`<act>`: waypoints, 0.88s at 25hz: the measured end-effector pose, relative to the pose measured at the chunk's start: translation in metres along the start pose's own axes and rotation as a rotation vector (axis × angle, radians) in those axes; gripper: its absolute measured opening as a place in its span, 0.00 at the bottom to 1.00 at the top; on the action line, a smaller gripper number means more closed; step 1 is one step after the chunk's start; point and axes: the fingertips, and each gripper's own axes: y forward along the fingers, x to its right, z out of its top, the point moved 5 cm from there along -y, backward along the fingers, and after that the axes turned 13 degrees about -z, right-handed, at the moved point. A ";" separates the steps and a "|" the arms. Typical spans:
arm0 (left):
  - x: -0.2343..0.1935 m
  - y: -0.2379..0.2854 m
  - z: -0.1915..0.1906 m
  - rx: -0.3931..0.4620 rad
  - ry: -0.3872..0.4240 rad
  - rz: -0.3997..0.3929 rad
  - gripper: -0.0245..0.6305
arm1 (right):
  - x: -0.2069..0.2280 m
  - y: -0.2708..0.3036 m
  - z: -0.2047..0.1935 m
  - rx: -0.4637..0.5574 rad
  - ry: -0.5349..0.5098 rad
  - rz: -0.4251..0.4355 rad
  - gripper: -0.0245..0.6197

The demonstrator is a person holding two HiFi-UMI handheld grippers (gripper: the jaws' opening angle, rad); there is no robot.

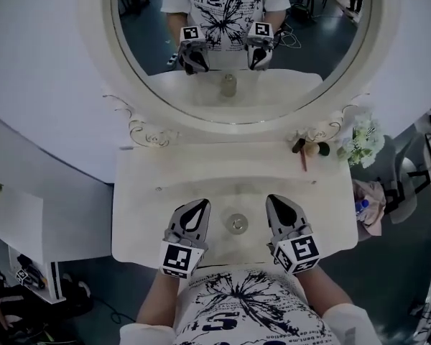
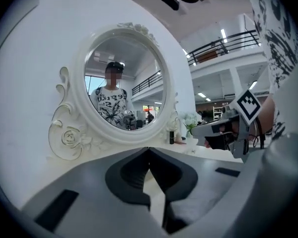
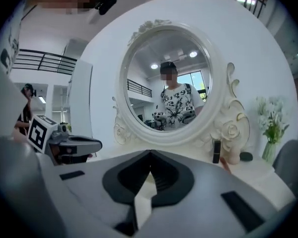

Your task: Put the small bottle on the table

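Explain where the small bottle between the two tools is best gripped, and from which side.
Grip the small bottle round its body, coming in level from the right with the right tool, which is shut and must open first. From above only its round top shows, so it probably stands upright on the dressing table, with both sides free.
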 end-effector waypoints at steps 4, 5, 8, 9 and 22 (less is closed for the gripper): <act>-0.007 -0.010 0.010 0.030 -0.031 0.036 0.07 | -0.001 0.000 0.002 0.025 -0.048 0.012 0.06; -0.008 -0.011 0.011 0.030 -0.027 0.046 0.07 | -0.001 0.000 0.001 0.024 -0.056 0.017 0.06; -0.008 -0.011 0.012 0.021 -0.030 0.057 0.07 | 0.000 -0.003 0.001 0.034 -0.074 0.016 0.06; -0.007 -0.011 0.013 0.017 -0.031 0.050 0.07 | 0.001 -0.003 0.002 0.039 -0.082 0.014 0.06; 0.004 -0.002 0.026 0.031 0.009 -0.003 0.07 | -0.006 -0.005 0.007 0.060 -0.158 0.017 0.06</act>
